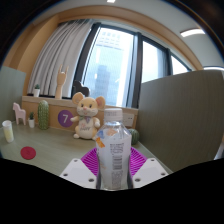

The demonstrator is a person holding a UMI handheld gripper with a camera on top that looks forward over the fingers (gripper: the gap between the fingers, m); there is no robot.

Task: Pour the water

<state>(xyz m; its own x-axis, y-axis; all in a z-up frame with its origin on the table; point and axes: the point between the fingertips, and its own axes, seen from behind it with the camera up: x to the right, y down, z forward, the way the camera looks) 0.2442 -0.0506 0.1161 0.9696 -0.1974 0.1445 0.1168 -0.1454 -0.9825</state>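
A clear plastic water bottle (pixel 113 152) with a white printed label stands upright between my fingers. My gripper (pixel 113 163) is shut on it: the magenta pads (pixel 92 160) press on both of its sides. The bottle's top reaches about level with the plush toy's feet beyond it. A small pale yellow cup (pixel 8 130) stands on the green table (pixel 50 155) far off to the left. The bottle's base is hidden below my fingers.
A cream plush toy (pixel 86 116) sits on the table just beyond the bottle, next to a purple round sign (pixel 66 118). A pink coaster (pixel 28 153) lies on the left. Small items stand on a shelf (pixel 40 100) by the windows. A grey partition (pixel 185 115) rises on the right.
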